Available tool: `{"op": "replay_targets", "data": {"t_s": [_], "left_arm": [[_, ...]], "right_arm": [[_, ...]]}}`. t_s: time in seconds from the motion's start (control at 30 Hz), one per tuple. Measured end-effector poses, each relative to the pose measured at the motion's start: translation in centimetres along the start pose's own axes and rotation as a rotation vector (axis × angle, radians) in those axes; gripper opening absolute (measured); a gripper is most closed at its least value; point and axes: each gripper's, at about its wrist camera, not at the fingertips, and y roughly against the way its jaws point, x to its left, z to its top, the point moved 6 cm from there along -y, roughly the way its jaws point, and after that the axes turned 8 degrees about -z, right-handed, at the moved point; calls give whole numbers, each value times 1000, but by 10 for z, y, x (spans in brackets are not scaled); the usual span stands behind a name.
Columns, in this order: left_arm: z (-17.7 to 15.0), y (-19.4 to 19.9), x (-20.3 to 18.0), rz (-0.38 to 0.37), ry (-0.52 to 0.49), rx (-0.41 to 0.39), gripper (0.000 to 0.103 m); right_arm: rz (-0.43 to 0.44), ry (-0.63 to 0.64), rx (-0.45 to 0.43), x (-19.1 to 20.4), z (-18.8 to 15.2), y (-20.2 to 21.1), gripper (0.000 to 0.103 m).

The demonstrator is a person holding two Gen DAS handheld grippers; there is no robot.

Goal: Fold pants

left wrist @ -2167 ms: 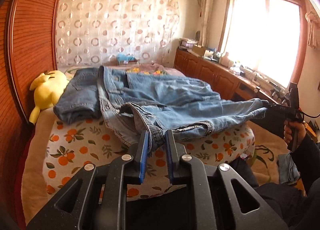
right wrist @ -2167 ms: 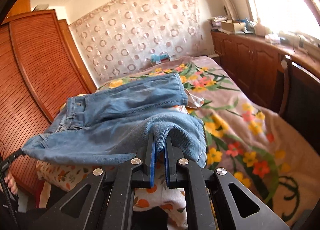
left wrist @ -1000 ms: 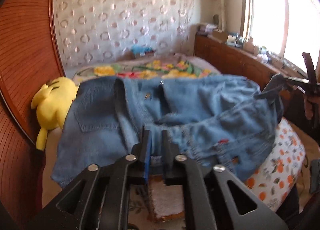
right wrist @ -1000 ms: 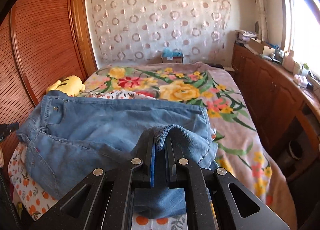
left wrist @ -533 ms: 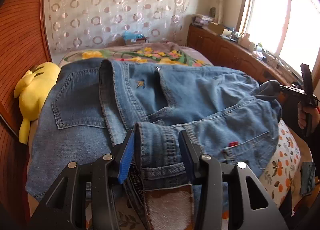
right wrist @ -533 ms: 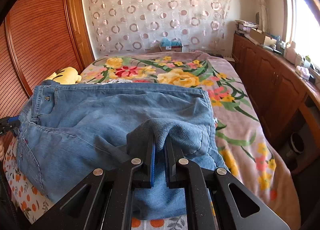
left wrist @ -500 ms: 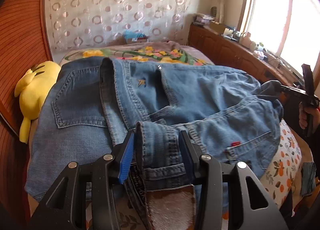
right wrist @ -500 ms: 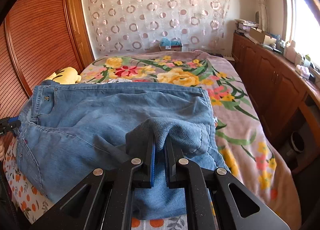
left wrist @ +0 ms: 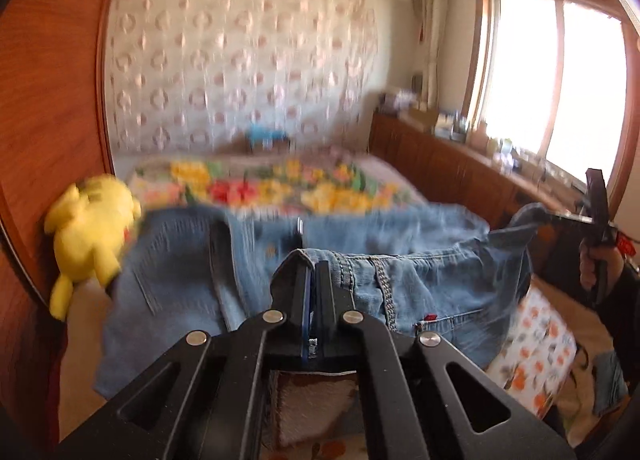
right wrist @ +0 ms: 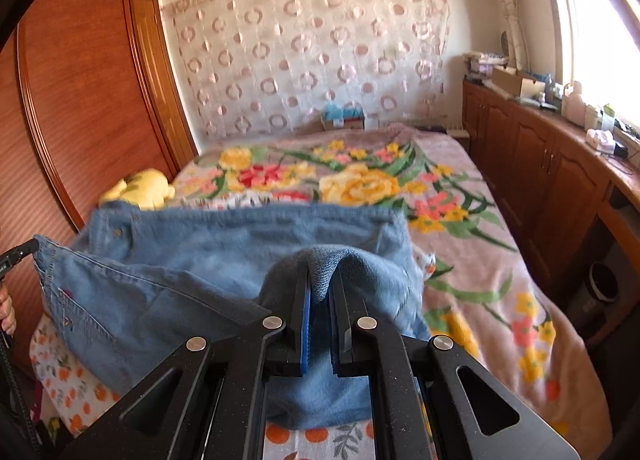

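Blue denim pants (left wrist: 420, 280) lie folded across the near end of the bed. In the left wrist view my left gripper (left wrist: 311, 266) has its jaws closing tight on a raised fold of the waistband edge. That view is blurred by motion. In the right wrist view my right gripper (right wrist: 320, 272) is shut on a bunched fold of the pants (right wrist: 200, 252), held a little above the bed. The right gripper (left wrist: 560, 217) also shows at the far right of the left wrist view, pinching the denim corner. The left gripper (right wrist: 24, 250) tip shows at the left edge of the right wrist view.
A floral blanket (right wrist: 460, 219) covers the bed beyond the pants, over an orange-print sheet (left wrist: 532, 340). A yellow plush toy (left wrist: 92, 219) leans on the wooden wardrobe (left wrist: 48, 99) at left. Wooden cabinets (right wrist: 540, 159) with clutter line the window side.
The left jaws opened around the waistband half a second ago, then shut on it and rose. The right gripper kept its grip and lifted slightly.
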Motion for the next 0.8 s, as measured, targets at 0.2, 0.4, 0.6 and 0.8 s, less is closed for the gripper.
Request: {"op": "replay_targets", "data": {"t_s": [0.2,0.4,0.6,0.8], "left_arm": [[51,-15,19,49,-1,-58,2],[65,-72,51,119,0,-12,2],[56,-116,78,163,21,49,2],[36,-148,91,185,22,119,2]], "right_arm": [[-34,-2,-33,-14,47,2,7],[-64,53,42,1,72,-62,7],[-73,72,102,14,90,-121,7],[-59,62,152,16,97,-168,7]]}}
